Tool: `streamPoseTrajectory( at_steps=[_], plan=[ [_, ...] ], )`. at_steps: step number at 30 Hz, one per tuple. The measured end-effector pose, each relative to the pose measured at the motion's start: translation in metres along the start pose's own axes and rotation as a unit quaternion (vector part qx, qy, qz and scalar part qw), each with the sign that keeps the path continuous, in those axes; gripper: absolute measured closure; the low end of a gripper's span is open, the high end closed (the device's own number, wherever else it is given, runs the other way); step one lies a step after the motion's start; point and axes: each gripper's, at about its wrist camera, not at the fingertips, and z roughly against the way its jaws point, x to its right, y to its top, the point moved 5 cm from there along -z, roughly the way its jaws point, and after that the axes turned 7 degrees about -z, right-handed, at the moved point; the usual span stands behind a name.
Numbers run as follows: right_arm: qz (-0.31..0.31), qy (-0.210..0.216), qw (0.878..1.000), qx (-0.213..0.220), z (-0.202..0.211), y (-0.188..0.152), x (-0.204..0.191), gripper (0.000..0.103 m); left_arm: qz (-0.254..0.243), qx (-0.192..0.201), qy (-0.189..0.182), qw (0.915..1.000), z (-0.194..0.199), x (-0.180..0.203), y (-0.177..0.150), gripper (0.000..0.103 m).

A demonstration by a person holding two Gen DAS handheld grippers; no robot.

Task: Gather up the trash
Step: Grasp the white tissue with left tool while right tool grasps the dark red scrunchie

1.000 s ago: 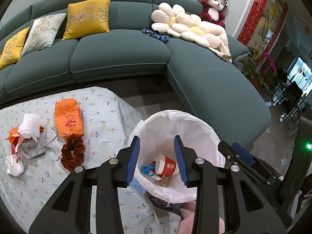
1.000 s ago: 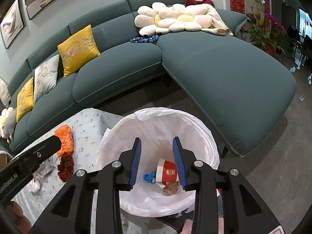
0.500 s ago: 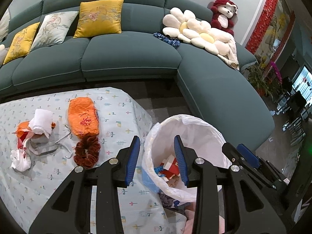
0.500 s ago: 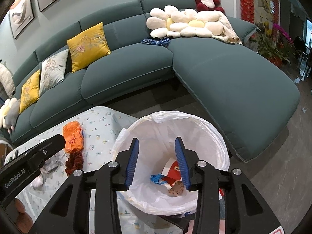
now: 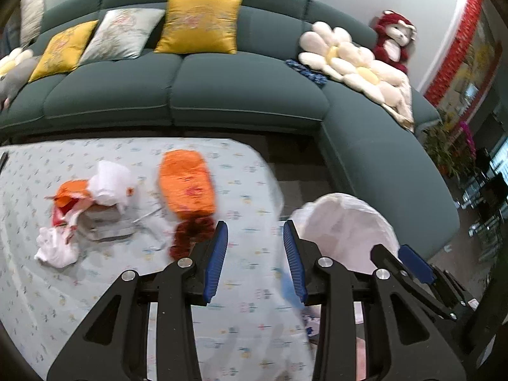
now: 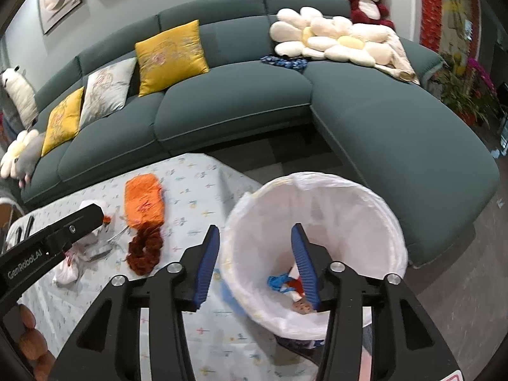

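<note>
A bin lined with a white bag (image 6: 333, 209) stands at the table's right edge; red, blue and brown scraps (image 6: 285, 282) lie inside. It also shows in the left wrist view (image 5: 346, 225). On the patterned tablecloth (image 5: 95, 285) lie an orange packet (image 5: 187, 184), a dark red scrunchie (image 5: 190, 235) and a heap of white and orange wrappers (image 5: 85, 203). My left gripper (image 5: 255, 254) is open and empty over the cloth, right of the scrunchie. My right gripper (image 6: 255, 263) is open and empty over the bin's left rim.
A teal corner sofa (image 5: 247, 92) with yellow and grey cushions, a flower cushion (image 5: 349, 57) and a red plush bear (image 5: 393, 41) runs behind the table. Dark floor (image 6: 285, 155) lies between table and sofa. Potted plants (image 6: 466, 95) stand far right.
Both grippers have swung left, away from above the bin toward the table. The left one now hangs over the cloth near the scrunchie. Both stay open and empty.
</note>
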Motion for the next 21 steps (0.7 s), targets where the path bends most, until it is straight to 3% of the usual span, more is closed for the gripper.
streamPoseTrajectory(
  at_steps=[7,12,21],
  plan=[
    [0.029,0.017,0.999,-0.023,-0.010,-0.019,-0.048,0.050,0.048,-0.005,0.057,0.9972,0.006,-0.074,-0.019,0.045],
    [0.047,0.027,0.998,-0.044,-0.023,-0.034,-0.080,0.050,0.091,-0.010,0.104,0.9903,0.011,-0.139,-0.034,0.034],
    [0.079,0.032,0.993,-0.083,-0.062,-0.057,-0.133,0.050,0.149,-0.032,0.165,0.9745,0.012,-0.234,-0.067,0.025]
  ],
)
